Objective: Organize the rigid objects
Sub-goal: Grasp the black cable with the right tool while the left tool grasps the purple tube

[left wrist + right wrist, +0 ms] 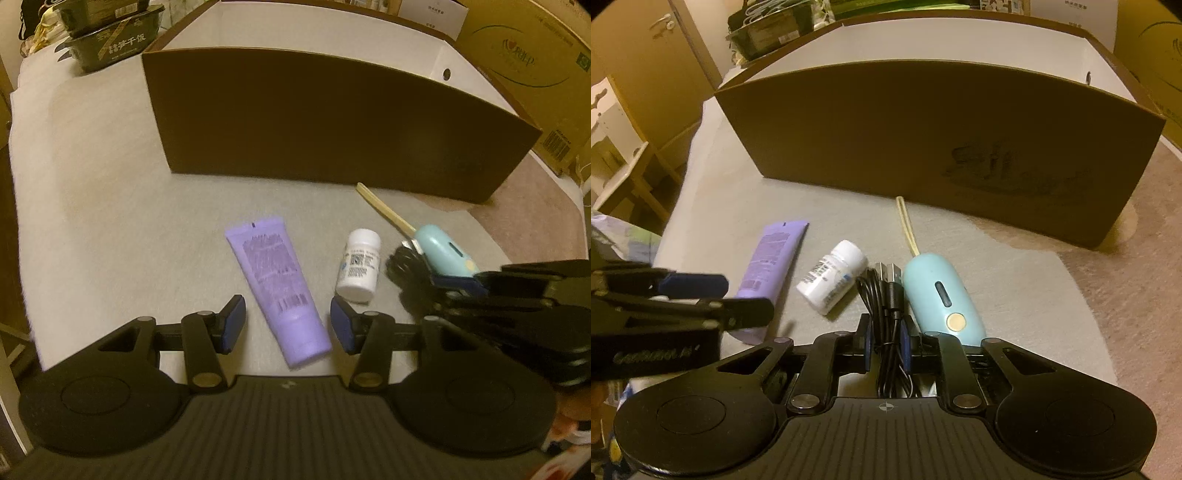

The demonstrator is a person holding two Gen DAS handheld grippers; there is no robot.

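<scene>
A purple tube (275,284) lies on the grey mat between the pads of my left gripper (288,326), which is open; a gap shows on each side of the tube. Right of the tube lies a small white bottle (358,264) on its side. My right gripper (886,339) is shut on a bundled black USB cable (886,295), whose plugs point ahead. A teal oval device (938,291) with a yellow strap (907,225) rests just right of the cable. Behind everything stands a big open cardboard box (923,140).
Stacked dark food trays (103,37) sit at the far left behind the box. Another cardboard carton (535,62) leans at the back right. A white cabinet (613,155) stands beyond the table's left edge. The two grippers are close side by side.
</scene>
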